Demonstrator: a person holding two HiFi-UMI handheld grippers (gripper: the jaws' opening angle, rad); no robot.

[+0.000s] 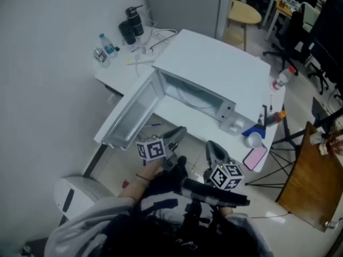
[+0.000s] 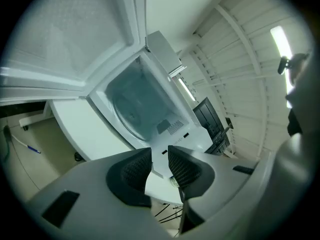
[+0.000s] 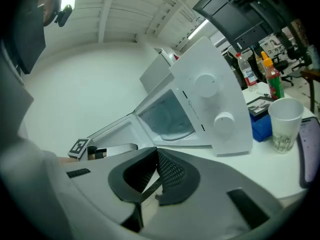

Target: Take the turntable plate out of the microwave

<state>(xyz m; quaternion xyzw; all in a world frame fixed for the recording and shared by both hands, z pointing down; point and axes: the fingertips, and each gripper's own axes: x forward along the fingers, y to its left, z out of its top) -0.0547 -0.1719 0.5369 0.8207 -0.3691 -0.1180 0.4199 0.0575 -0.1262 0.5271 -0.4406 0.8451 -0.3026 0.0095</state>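
A white microwave [image 1: 214, 71] stands on the white table [image 1: 179, 116] with its door [image 1: 128, 116] swung wide to the left. The glass turntable plate [image 1: 192, 97] lies inside the cavity; it also shows in the left gripper view [image 2: 136, 111] and the right gripper view [image 3: 172, 128]. My left gripper [image 1: 176, 134] hovers in front of the open cavity, short of the table edge, jaws open with nothing between them [image 2: 160, 165]. My right gripper [image 1: 214, 153] is beside it, to the right and lower, shut and empty [image 3: 156, 158].
A paper cup [image 1: 254, 140], a pink phone [image 1: 255, 157], a blue box [image 3: 261, 126] and sauce bottles [image 1: 275, 116] crowd the table right of the microwave. A black flask [image 1: 134, 21] and a water bottle [image 1: 109, 44] stand at the far left. A white bin [image 1: 75, 194] is on the floor.
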